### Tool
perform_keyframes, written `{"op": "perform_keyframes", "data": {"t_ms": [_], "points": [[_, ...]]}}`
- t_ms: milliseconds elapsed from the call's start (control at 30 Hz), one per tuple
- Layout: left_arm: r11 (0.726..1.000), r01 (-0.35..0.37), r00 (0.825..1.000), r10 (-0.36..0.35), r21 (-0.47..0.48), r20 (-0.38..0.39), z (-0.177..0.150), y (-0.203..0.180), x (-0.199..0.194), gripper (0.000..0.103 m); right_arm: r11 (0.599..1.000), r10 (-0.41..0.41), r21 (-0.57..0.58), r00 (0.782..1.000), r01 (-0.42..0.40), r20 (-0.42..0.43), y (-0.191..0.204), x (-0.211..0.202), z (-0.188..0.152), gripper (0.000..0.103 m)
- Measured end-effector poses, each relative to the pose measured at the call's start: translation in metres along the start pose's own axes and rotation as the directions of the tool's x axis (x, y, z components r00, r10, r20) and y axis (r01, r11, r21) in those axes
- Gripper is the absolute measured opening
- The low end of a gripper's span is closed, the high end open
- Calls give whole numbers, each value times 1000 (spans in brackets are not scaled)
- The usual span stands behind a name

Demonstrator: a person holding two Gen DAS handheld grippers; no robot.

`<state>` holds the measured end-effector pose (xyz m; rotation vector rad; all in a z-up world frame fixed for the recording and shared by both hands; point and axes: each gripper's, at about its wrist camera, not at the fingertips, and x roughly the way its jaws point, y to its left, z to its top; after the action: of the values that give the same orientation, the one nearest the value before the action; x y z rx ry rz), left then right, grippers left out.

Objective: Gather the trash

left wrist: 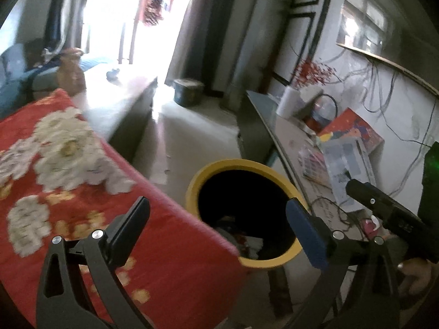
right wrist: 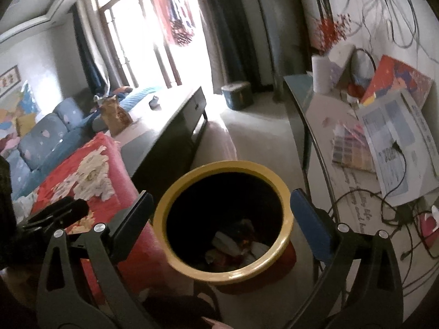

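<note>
A round bin with a yellow rim [left wrist: 219,164] [right wrist: 227,166] stands on the floor between a red flowered cloth and a glass desk. Crumpled trash [left wrist: 247,242] [right wrist: 236,246] lies in its dark bottom. My left gripper [left wrist: 219,219] hovers above the bin's near side, open, with nothing between its fingers. Directly over the bin's mouth is my right gripper [right wrist: 222,211], open and empty too. The right gripper's black body [left wrist: 384,208] shows at the right of the left wrist view, and the left gripper's tip [right wrist: 63,208] at the left of the right wrist view.
The red flowered cloth [left wrist: 68,164] [right wrist: 90,170] covers a surface left of the bin. A glass desk [left wrist: 315,192] [right wrist: 356,186] on the right carries papers, a red box, a paper roll and cables. A long dark cabinet [right wrist: 170,126], a blue sofa [right wrist: 46,134] and a lidded pot [right wrist: 237,94] stand farther back.
</note>
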<state>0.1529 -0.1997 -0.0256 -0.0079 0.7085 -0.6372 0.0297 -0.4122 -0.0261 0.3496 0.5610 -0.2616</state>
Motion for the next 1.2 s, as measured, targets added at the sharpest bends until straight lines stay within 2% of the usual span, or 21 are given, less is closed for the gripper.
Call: {"op": "perform_keyframes", "data": {"t_ms": [200,367,500,633,700,867,1200], "points": [[996,-89,993,91,-27,72,-14,20,-44,96,998,17,-62,999,-15,41,29,-14,-10,92],[985,-166,977,172,-51,126,-35,37,-77,96,992,65,-111,992,-53,107,55,-28,-24,92],[975,-209,962,219,-77,161,-53,48,-100,96,980,108,-182,977,-74,185,81,-42,-38,92],[963,-257,940,270,-86,208,-68,52,-122,96,967,122,-249,954,-52,274,104,-55,-50,92],[959,-268,930,282,-94,233,-73,53,-132,97,963,127,-268,943,-43,307,112,-59,-56,92],[950,-292,907,312,-111,284,-81,54,-151,97,955,148,-291,943,-58,297,124,-58,-64,92],[950,-284,899,310,-127,308,-83,55,-163,97,943,194,-322,922,-82,334,134,-73,-68,92]]}}
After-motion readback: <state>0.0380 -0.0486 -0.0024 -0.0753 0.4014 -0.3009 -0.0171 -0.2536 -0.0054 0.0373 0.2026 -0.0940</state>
